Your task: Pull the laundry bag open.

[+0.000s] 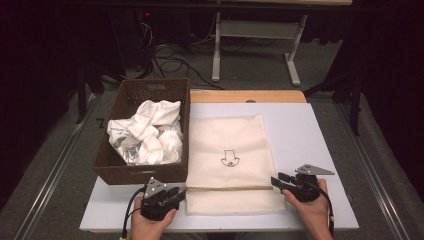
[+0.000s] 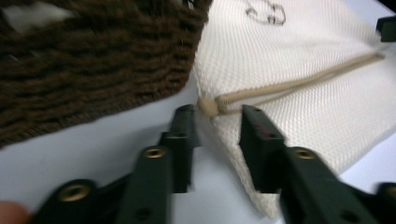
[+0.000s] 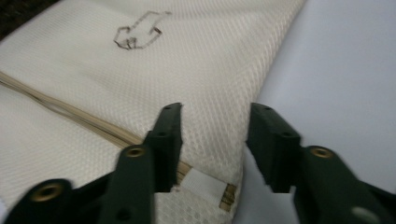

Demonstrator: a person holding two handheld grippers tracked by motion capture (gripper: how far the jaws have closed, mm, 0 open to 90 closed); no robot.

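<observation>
A cream mesh drawstring bag (image 1: pixel 230 150) with a small dark drawing lies flat on the white table (image 1: pixel 310 130). A tan cord (image 1: pixel 227 188) runs across its near end. My left gripper (image 1: pixel 181 194) sits at the cord's left end. In the left gripper view it (image 2: pixel 218 116) is open, with the cord's knot (image 2: pixel 208 106) just past the tips, untouched. My right gripper (image 1: pixel 274 181) is at the bag's right edge. In the right gripper view it (image 3: pixel 215 114) stands open over the bag's edge (image 3: pixel 224 140), near a white tab (image 3: pixel 203 184) where the cord (image 3: pixel 70 112) ends.
A brown woven basket (image 1: pixel 125 172) holding crumpled white clothes (image 1: pixel 150 132) stands at the table's left, right against the bag; its wall (image 2: pixel 93 60) is close beside my left gripper. Bare table lies right of the bag. A white desk frame (image 1: pixel 255 30) stands beyond.
</observation>
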